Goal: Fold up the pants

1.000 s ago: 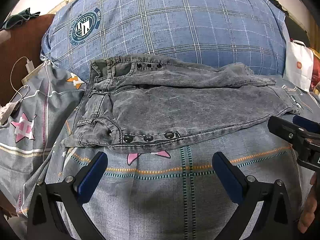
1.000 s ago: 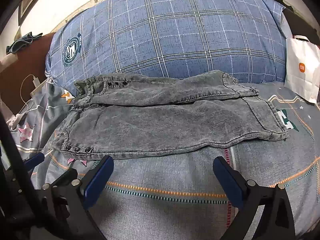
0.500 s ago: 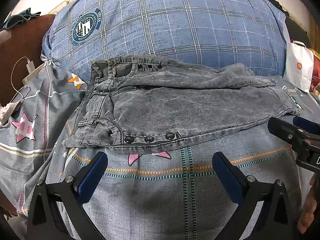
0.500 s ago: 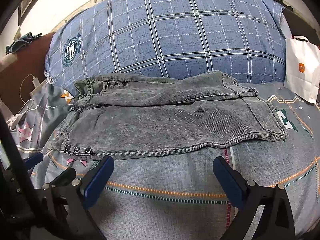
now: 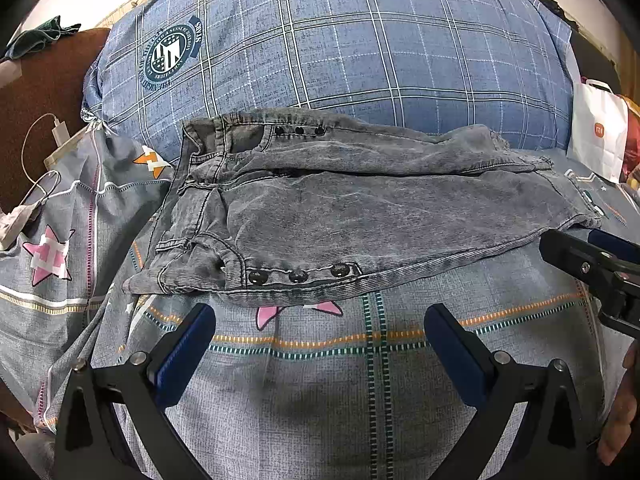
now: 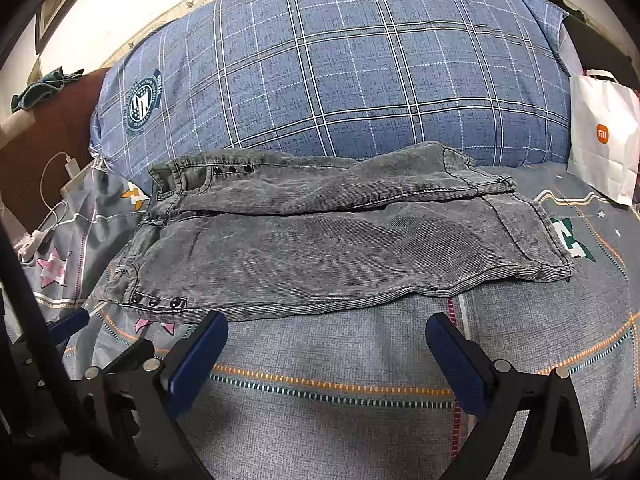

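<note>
**Grey pants lie flat on a bed, both grippers hovering open in front of them**

A bed covered in a grey patterned sheet [image 5: 320, 376] leaves a broad bare strip between the cameras and the near edge of the clothing. Behind, a large blue plaid pillow [image 5: 340, 40] closes off the far side. A white paper shopping bag [image 6: 604, 140] stands at the right edge, and a white charging cable [image 5: 40, 152] trails at the left.

The left gripper [image 5: 320, 344] hangs just short of the near hem, its blue-padded fingers [image 5: 186, 350] spread wide and holding nothing. The right gripper [image 6: 326, 354] sits likewise, fingers [image 6: 456, 360] wide apart, empty, touching nothing.

The faded grey corduroy-textured pants [image 6: 320, 240] lie sideways, waistband to the left, leg hems to the right. One leg lies in front of the other, slightly overlapping. A row of three dark snap buttons [image 5: 298, 274] shows along the near edge.
</note>
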Demonstrator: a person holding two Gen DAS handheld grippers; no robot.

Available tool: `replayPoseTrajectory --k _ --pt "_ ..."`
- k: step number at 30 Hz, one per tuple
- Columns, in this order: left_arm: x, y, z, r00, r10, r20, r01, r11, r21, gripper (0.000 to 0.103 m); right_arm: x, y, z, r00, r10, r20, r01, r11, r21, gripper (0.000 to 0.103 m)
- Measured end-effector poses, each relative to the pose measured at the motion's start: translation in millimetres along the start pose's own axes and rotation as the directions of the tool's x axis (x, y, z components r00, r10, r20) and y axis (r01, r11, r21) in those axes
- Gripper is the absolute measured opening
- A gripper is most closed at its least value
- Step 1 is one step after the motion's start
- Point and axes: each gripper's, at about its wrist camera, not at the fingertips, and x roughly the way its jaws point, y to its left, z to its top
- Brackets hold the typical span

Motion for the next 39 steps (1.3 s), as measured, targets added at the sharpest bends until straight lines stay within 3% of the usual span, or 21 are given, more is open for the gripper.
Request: replayPoseTrajectory --k 10,25,33,39 --pt "1.1 0.9 0.1 1.0 0.001 -0.007 -0.001 1.0 -0.003 0.103 -0.6 -0.7 -0.2 1.0 -0.001 0.026 0.002 1.0 -0.007 0.101" --pt "0.2 2.3 6.6 0.999 -0.035 -0.03 0.034 0.999 -0.021 0.103 0.0 -1.1 0.7 0.999 0.021 -0.025 -0.02 1.0 0.01 0.098" --pt "-5.2 -0.5 61.0 0.988 -0.147 -0.045 0.145 0.989 -0.042 0.103 -6.3 -19.6 39.2 0.988 0.133 -0.08 -0.124 0.987 0.104 0.098" --pt "23.9 -7.9 118.8 0.981 -0.184 -0.065 0.182 0.983 -0.031 0.103 10.0 -52.8 96.1 0.986 0.124 -0.115 -0.106 0.983 0.151 0.098"
